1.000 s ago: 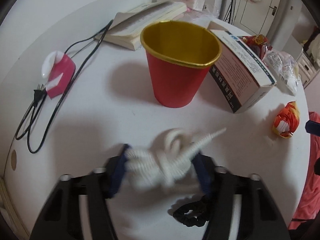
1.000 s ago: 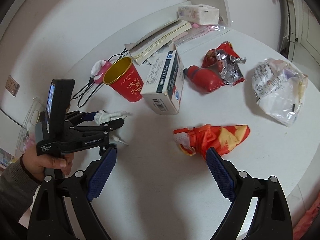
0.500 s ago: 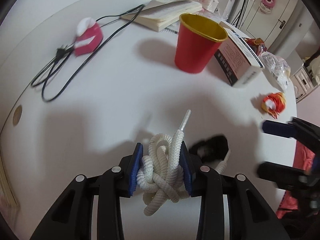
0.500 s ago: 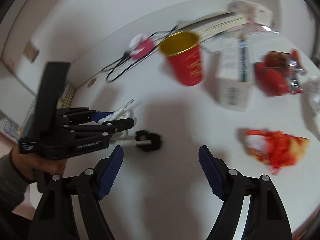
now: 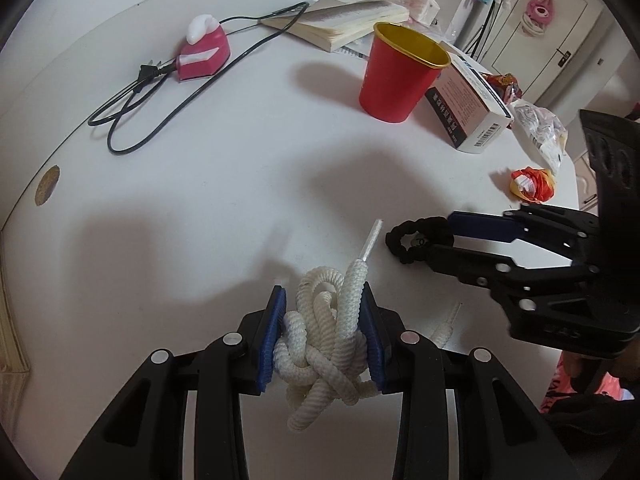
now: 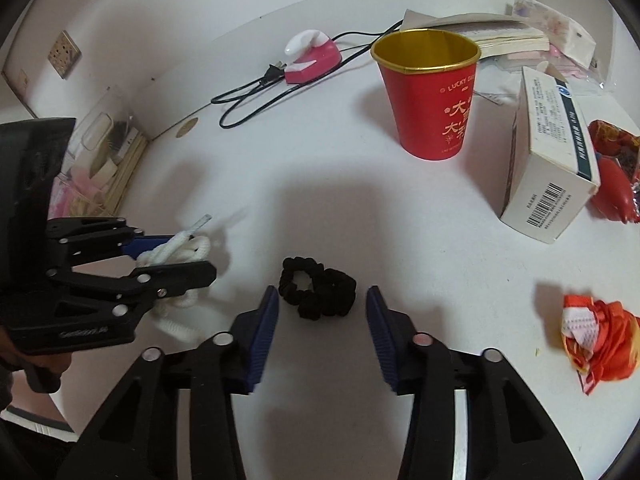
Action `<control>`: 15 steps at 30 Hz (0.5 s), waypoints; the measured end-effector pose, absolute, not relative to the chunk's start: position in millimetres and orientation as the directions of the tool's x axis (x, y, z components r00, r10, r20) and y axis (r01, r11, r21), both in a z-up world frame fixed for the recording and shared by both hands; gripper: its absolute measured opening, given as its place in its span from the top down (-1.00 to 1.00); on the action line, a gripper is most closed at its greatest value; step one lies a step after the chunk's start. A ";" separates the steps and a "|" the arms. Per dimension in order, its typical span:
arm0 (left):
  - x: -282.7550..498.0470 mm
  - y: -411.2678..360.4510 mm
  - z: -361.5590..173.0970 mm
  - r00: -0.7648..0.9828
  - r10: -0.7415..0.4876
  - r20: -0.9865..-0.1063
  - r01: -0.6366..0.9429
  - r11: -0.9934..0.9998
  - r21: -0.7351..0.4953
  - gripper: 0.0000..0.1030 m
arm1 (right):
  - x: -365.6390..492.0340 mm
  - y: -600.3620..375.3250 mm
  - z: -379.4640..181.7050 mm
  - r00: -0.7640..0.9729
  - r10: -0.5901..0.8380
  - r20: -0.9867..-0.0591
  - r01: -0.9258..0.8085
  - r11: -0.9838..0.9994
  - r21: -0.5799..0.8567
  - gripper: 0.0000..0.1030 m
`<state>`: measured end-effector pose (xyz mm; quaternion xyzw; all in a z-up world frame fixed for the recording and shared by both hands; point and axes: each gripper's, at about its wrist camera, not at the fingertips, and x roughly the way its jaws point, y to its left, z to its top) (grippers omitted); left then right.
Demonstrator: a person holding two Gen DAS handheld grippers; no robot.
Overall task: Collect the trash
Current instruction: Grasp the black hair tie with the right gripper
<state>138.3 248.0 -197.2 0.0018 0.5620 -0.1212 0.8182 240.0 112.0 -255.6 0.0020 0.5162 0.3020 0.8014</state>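
Through my left wrist camera, my left gripper (image 5: 325, 334) has its blue pads clamped on a tangled white rope (image 5: 326, 344), which is bunched between them with one stiff tip poking forward and another end trailing down onto the white table (image 5: 224, 168). Just ahead and to the right lies a black scrunchie (image 5: 416, 238), with my right gripper (image 5: 452, 236) reaching in from the right edge, one blue pad above it and a black finger below. Further off, a red paper cup (image 5: 398, 72) with a gold lining stands upright, a white box (image 5: 466, 104) lying close beside it, and a crumpled orange wrapper (image 5: 532, 184) sits near the table's right edge. At far left, a pink gadget (image 5: 202, 56) rests with its black cord (image 5: 168, 96) looping across the table, and an open book (image 5: 344, 20) lies behind the cup. Now through my right wrist camera: my right gripper (image 6: 320, 312) has its jaws spread apart, the black scrunchie (image 6: 318, 292) lying on the table right between the two blue pads, neither pad visibly touching it. My left gripper (image 6: 172, 256) sits at left with the white rope (image 6: 176, 256) pinched in it, near the scrunchie. The red cup (image 6: 430, 96) stands well beyond, the white box (image 6: 548, 152) to its right, a red packet (image 6: 614, 184) behind that box, and the orange wrapper (image 6: 596, 340) off to my right.
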 end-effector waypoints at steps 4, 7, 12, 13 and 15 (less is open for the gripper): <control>143.6 243.2 -200.3 0.334 -0.202 -0.920 0.201 0.970 -0.140 0.26 | 242.6 119.9 -256.1 0.297 0.467 -0.833 -0.496 0.821 0.283 0.44; 146.1 243.5 -202.3 0.327 -0.206 -0.922 0.203 0.968 -0.144 0.26 | 243.1 125.1 -257.0 0.304 0.454 -0.838 -0.514 0.818 0.257 0.57; 149.3 238.6 -203.6 0.317 -0.221 -0.922 0.215 0.964 -0.157 0.26 | 238.1 131.3 -255.9 0.322 0.439 -0.839 -0.536 0.815 0.221 0.70; 149.6 237.4 -203.7 0.315 -0.221 -0.923 0.216 0.964 -0.157 0.26 | 237.6 130.8 -255.6 0.322 0.443 -0.837 -0.534 0.815 0.226 0.72; 151.3 235.7 -203.2 0.315 -0.220 -0.923 0.217 0.964 -0.156 0.26 | 238.3 126.5 -256.0 0.313 0.461 -0.831 -0.514 0.818 0.260 0.74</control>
